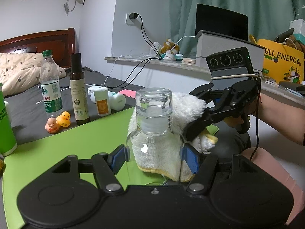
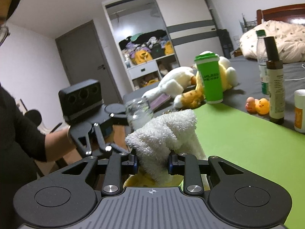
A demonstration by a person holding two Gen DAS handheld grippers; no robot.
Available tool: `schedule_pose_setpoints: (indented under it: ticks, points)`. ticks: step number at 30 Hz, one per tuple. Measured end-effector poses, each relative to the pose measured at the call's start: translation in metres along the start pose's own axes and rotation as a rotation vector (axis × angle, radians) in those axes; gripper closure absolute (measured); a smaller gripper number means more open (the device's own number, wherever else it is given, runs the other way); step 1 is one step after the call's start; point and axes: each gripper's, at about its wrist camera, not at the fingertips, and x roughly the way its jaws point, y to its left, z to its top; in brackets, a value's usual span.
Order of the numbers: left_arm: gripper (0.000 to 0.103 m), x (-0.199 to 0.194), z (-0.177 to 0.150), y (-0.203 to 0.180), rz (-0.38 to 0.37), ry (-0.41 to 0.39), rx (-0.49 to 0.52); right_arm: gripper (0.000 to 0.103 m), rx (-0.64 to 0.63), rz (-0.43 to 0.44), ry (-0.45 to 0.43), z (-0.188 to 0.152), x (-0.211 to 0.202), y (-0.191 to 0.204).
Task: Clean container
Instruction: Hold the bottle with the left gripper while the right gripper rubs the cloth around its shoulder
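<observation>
One clear glass jar (image 1: 152,126) clamped in left gripper (image 1: 154,158) jaws, right gripper (image 2: 152,162) jaws pinching white towel (image 2: 164,131) against it

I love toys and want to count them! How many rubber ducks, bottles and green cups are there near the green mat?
Rubber ducks: 2, a yellow duck and an orange duck.
Bottles: 4, a water bottle, a brown bottle, a small white bottle and the glass bottle being cleaned.
Green cups: 1, the green cup.
Total: 7.

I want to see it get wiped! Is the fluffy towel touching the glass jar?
Touching. In the left wrist view the towel presses against the far side of the glass jar, showing through the glass with no gap.
</observation>
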Motion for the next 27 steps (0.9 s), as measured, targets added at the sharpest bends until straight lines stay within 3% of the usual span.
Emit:
schedule_pose_setpoints:
  ticks: [7, 19, 23, 27]
  points:
    - [0.039, 0.002, -0.001, -0.003, 0.004, -0.018, 0.016, 0.075, -0.026, 0.058, -0.083, 0.010, -0.012, 0.011]
    - [0.039, -0.004, -0.005, 0.008, 0.004, -0.028, -0.008, 0.075, -0.083, -0.001, 0.037, 0.006, -0.001, 0.010]
    - [0.039, -0.007, -0.006, 0.018, -0.038, -0.027, -0.004, 0.075, -0.203, -0.025, 0.063, 0.011, -0.008, 0.021]
    - [0.039, -0.008, -0.006, 0.024, -0.092, -0.021, 0.030, 0.075, -0.365, -0.015, 0.163, 0.013, 0.000, 0.040]
